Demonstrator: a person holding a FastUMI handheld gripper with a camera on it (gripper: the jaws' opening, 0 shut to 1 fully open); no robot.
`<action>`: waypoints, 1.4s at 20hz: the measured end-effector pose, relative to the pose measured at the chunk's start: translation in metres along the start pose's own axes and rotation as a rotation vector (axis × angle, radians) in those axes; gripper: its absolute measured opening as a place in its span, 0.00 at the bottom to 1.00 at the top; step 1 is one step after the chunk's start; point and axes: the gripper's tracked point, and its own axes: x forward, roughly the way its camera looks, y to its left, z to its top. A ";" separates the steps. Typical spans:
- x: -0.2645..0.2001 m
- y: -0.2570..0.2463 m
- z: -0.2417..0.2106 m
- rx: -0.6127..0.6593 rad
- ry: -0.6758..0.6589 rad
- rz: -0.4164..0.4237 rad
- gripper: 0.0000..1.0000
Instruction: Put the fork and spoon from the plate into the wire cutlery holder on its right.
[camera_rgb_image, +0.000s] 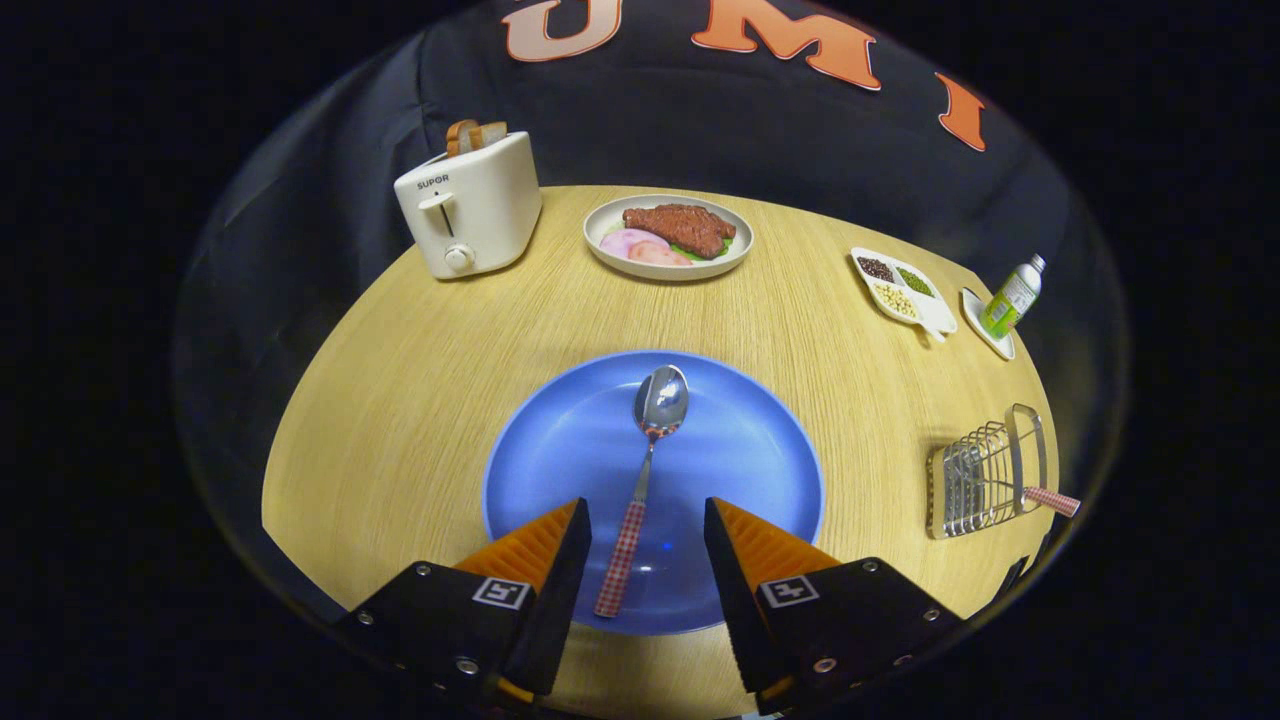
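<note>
Two fingers of gripper (645, 525) wide apart, gripping nothing | spoon (645, 470) handle lies between them on blue plate (760, 450) | far-left toaster (470, 205) reads SUPOR

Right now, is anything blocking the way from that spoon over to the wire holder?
Nothing visible. The spoon lies on the blue plate, its handle between the open gripper fingers. Bare table separates the plate from the wire cutlery holder, which already holds one checked-handled utensil.

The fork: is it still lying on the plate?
No: only the spoon lies on the plate, between the open gripper fingers.
</note>
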 end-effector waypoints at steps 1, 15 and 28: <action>0.002 0.002 -0.003 -0.002 0.001 -0.002 0.62; 0.013 0.008 -0.016 0.023 0.017 0.027 0.07; -0.028 -0.057 0.021 0.019 -0.052 0.013 0.06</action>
